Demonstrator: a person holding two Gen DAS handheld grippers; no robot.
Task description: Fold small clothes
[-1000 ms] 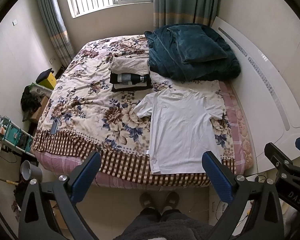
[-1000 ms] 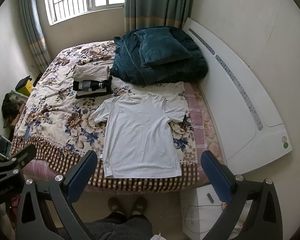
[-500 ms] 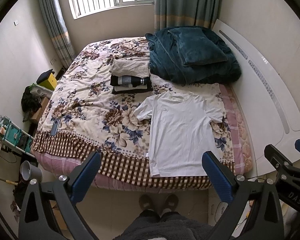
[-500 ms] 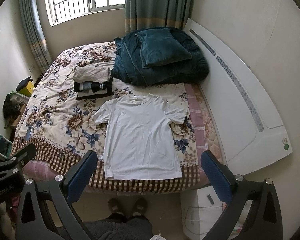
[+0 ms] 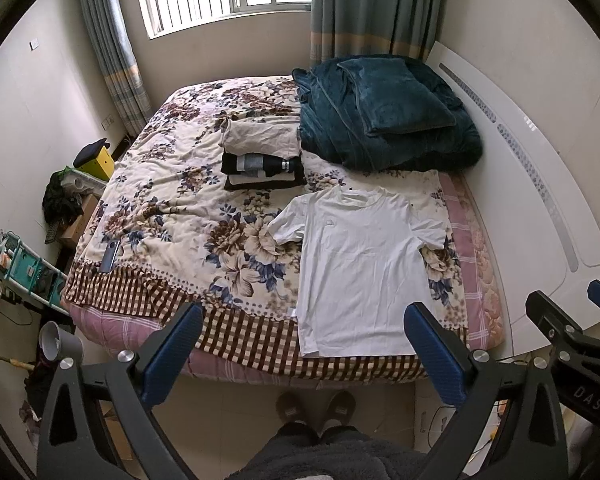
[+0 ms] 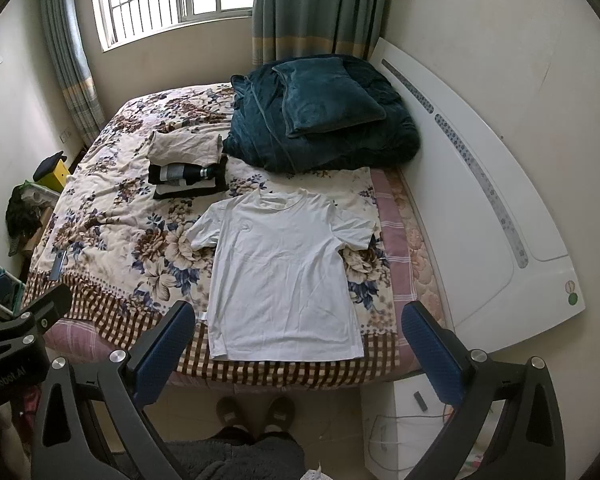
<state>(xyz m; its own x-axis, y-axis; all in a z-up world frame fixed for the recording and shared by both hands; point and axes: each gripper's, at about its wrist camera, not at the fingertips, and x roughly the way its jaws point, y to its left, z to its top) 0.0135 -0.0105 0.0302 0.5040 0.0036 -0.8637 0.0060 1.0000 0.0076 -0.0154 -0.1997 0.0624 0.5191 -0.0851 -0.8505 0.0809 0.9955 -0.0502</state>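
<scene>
A white t-shirt [image 5: 360, 268] [image 6: 284, 276] lies flat and spread out, collar away from me, near the front right of the floral bedspread [image 5: 172, 208] [image 6: 112, 232]. Behind it sits a stack of folded clothes [image 5: 262, 156] [image 6: 186, 166], beige on top of black and grey. My left gripper [image 5: 304, 344] is held high above the bed's front edge, open and empty. My right gripper [image 6: 298, 342] hangs likewise above the shirt's hem, open with nothing between its blue pads. Each gripper shows at the edge of the other's view.
A dark teal blanket and pillow [image 5: 384, 116] [image 6: 324, 116] pile up at the back right. A white headboard [image 6: 500, 216] runs along the right. A phone [image 5: 110, 256] lies on the bedspread's left. Clutter [image 5: 60, 200] fills the left floor. The person's slippered feet [image 5: 316, 404] stand on the floor.
Both grippers have drawn back and up a little, so the bed and shirt look slightly farther. Both stay open and nothing on the bed has moved.
</scene>
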